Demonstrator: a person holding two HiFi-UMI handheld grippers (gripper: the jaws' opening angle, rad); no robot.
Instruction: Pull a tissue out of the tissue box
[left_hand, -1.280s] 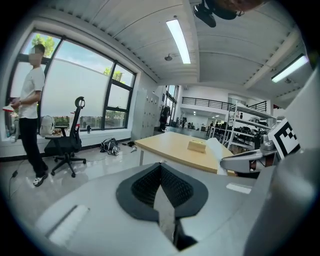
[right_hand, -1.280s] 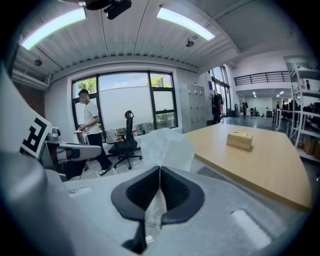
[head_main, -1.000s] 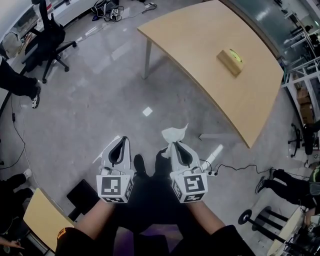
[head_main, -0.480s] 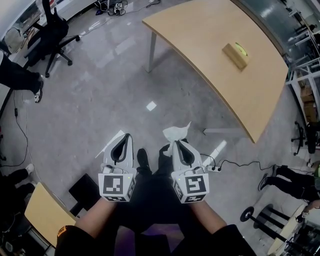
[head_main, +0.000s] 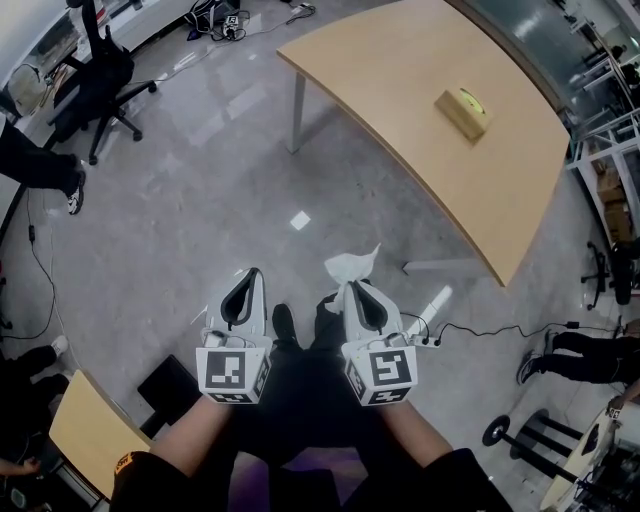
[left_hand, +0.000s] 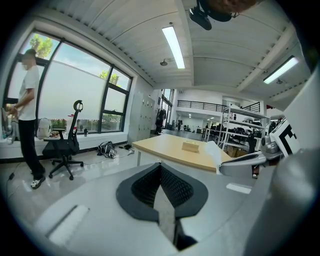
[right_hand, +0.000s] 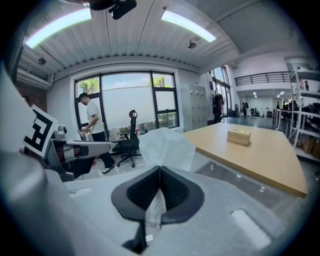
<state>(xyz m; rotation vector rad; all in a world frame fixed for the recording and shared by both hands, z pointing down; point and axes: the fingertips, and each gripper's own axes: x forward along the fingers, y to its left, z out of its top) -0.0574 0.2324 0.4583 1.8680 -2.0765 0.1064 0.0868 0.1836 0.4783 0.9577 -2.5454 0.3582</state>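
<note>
A white tissue (head_main: 350, 268) sticks out past the tips of my right gripper (head_main: 352, 287), which is shut on it; in the right gripper view the tissue (right_hand: 166, 147) rises above the closed jaws. My left gripper (head_main: 247, 277) hangs beside it to the left, shut with nothing in it. The tan tissue box (head_main: 461, 112) sits far off on the wooden table (head_main: 420, 100), well away from both grippers. It also shows small in the left gripper view as the tissue box (left_hand: 190, 145) and in the right gripper view as the tissue box (right_hand: 238, 136).
Both grippers are held over grey floor in front of the person's legs. A black office chair (head_main: 95, 85) stands at the far left. A power strip and cable (head_main: 440, 335) lie on the floor to the right. A person (right_hand: 92, 122) stands by the windows.
The view has shifted slightly; both grippers keep their places side by side, and the tissue stays clamped in the right one.
</note>
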